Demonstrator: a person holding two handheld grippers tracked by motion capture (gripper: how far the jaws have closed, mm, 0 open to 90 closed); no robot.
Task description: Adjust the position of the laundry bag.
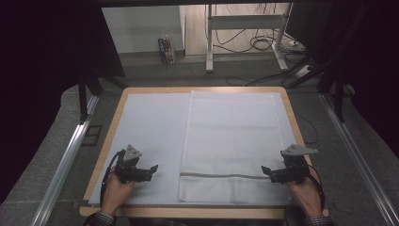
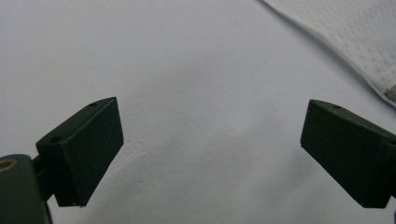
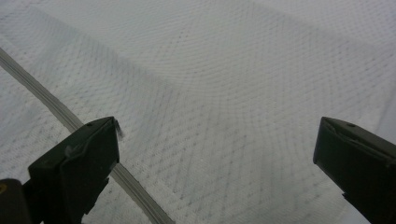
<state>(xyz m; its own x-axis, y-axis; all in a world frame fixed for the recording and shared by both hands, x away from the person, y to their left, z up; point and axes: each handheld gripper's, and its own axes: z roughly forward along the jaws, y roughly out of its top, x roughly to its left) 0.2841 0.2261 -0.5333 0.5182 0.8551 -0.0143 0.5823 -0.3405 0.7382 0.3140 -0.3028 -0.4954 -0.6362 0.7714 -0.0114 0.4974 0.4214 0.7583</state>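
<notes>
White mesh laundry bag (image 1: pixel 233 146) with grey zipper band (image 1: pixel 221 175) lies flat on the pale mat (image 1: pixel 150 136). Left gripper (image 1: pixel 151 168) rests on the mat, jaws apart, empty. Right gripper (image 1: pixel 266 170) sits at the bag's edge, jaws apart, gripping nothing.

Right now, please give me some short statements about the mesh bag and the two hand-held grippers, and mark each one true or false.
1. The white mesh bag lies flat on the right part of the pale sheet. True.
2. The left hand-held gripper is shut on the bag's edge. False: its jaws stand open over the bare sheet, beside the bag.
3. The right hand-held gripper has open jaws over the mesh. True.
4. The bag's grey zipper band runs along the far end of the bag. False: it crosses the bag near the person's end.
5. The bag is crumpled into a ball. False: it is spread out smooth.
</notes>
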